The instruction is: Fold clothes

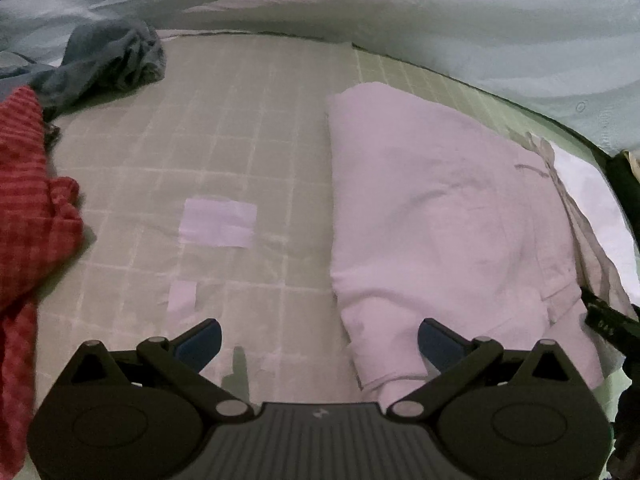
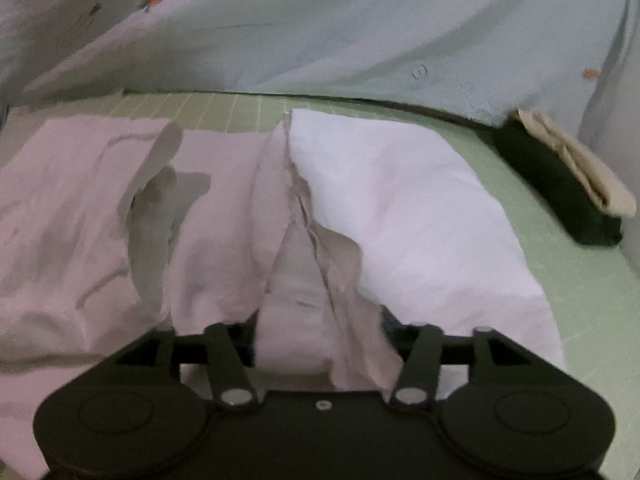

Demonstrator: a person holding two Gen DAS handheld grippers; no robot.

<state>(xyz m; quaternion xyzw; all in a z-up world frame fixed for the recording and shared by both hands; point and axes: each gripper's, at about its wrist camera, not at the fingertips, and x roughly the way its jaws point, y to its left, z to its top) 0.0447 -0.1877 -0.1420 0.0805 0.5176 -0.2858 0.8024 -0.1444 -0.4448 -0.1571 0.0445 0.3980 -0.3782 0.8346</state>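
Green grid mat (image 1: 256,128) w/ pale bedding (image 1: 500,32) behind; red cloth (image 1: 28,208) at left edge. Your left gripper (image 1: 318,344) gapes empty; right gripper (image 2: 316,320) straddles the pink garment (image 2: 224,216), grip unclear.

dim light over a green gridded mat (image 1: 256,128), pale carrot-print bedding (image 1: 500,32) bunched behind it

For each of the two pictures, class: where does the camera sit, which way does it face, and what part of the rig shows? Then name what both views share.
Left wrist: sits on the left gripper, facing forward and down over the green mat; jaws open, nothing between them; red cloth at left.
Right wrist: sits on the right gripper, facing down at the pink garment; a raised fold stands between its fingers, whose tips are hidden.
Shared: pink garment, mat, pale sheet behind.
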